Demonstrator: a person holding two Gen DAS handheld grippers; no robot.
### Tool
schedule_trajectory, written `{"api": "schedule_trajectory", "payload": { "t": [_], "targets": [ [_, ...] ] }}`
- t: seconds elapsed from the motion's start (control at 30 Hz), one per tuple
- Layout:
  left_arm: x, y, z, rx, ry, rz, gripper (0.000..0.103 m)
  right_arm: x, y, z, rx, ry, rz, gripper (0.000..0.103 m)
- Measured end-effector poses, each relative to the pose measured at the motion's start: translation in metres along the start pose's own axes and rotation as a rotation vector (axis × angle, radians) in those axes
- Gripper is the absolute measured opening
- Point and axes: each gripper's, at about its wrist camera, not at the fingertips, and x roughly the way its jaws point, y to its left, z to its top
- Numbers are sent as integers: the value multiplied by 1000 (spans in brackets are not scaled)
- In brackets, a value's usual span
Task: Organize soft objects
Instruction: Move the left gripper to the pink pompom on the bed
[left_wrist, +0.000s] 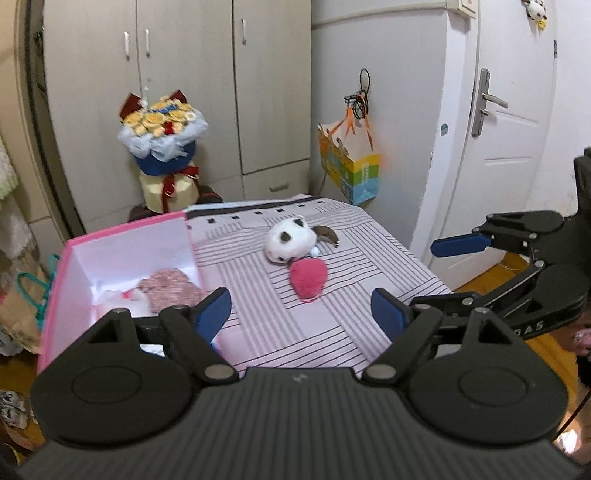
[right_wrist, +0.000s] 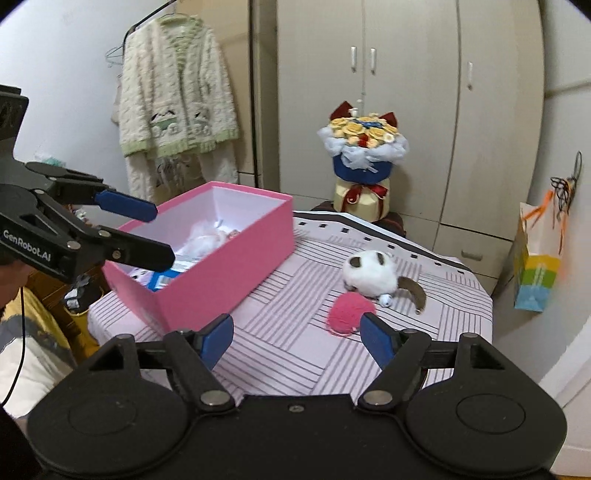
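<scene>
Striped surface (right_wrist: 295, 343) bare in front of both tongs, open path to pink pompom (right_wrist: 347, 314) and white plush (right_wrist: 369, 273). Pink box (right_wrist: 229, 273) walls block the left side; its top is open.

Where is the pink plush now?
The pink plush lies on the striped cloth, touching the white plush, right of the pink box.

Soft, even indoor light, no hard shadows, no glare anywhere. Both fisheye views bend the wardrobe (left_wrist: 177, 92) and door (left_wrist: 517, 110) at the rims, corners going black. Slight motion smear softens the paper bag (left_wrist: 351, 170); everything's a touch hazy.
</scene>
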Motion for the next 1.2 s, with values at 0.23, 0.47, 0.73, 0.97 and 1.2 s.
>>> {"api": "schedule_trajectory", "payload": {
  "t": [0.23, 0.47, 0.73, 0.97, 1.2],
  "targets": [
    [48, -13, 0, -34, -12, 6, 80, 26, -27, -16, -5, -30, 13, 80],
    [110, -13, -6, -148, 33, -25, 79, 80, -53, -29, 57, 15, 38, 79],
    [187, 7, -10, -293, 68, -19, 67, 143, -55, -31, -31, 52, -3, 79],
    [226, 16, -17, -348, 92, 14, 58, 183, -65, -30, -30, 77, -20, 78],
    [237, 23, -23, -411, 78, -49, 49, 193, -66, -37, -32, 71, 10, 74]
  ]
}}
